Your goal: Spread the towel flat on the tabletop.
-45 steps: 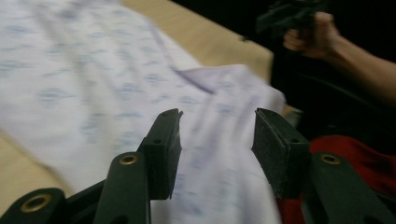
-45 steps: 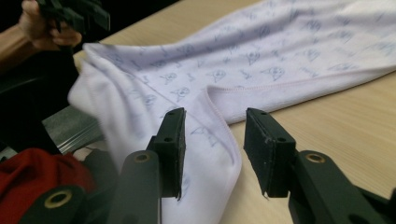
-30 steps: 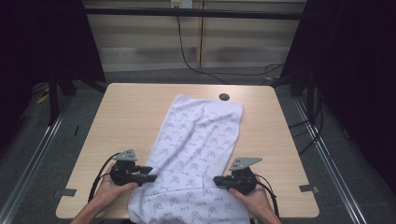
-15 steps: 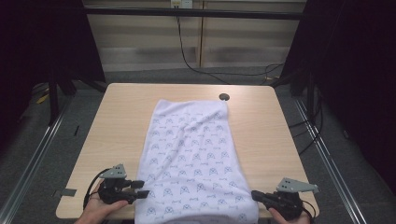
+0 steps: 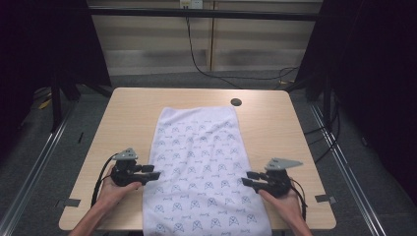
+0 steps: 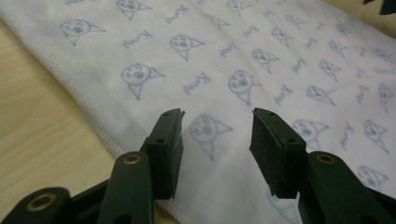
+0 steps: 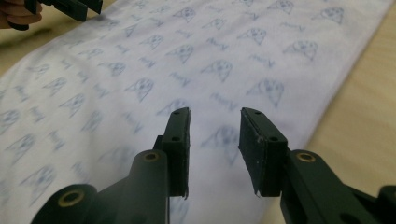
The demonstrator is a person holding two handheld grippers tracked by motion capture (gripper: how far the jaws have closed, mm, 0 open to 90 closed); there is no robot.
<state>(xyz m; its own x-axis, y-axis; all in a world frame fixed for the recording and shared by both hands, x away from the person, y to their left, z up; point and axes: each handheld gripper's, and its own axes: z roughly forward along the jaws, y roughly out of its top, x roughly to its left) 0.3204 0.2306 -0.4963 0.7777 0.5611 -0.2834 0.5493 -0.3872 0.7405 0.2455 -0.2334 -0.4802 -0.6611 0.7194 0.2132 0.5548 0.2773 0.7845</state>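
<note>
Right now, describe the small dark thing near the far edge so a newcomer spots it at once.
Start at the light wooden table and the white towel with blue prints lying lengthwise down its middle. Just past the towel's far right corner sits a small dark round spot on the bare wood, apart from the cloth; it is the one dark mark on the tabletop.

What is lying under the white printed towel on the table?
The towel lies flat on the wooden table, whose bare top shows on both sides and beyond its far edge. The surface beneath the cloth is covered, so anything there cannot be seen. The near end hangs over the table edge.
</note>
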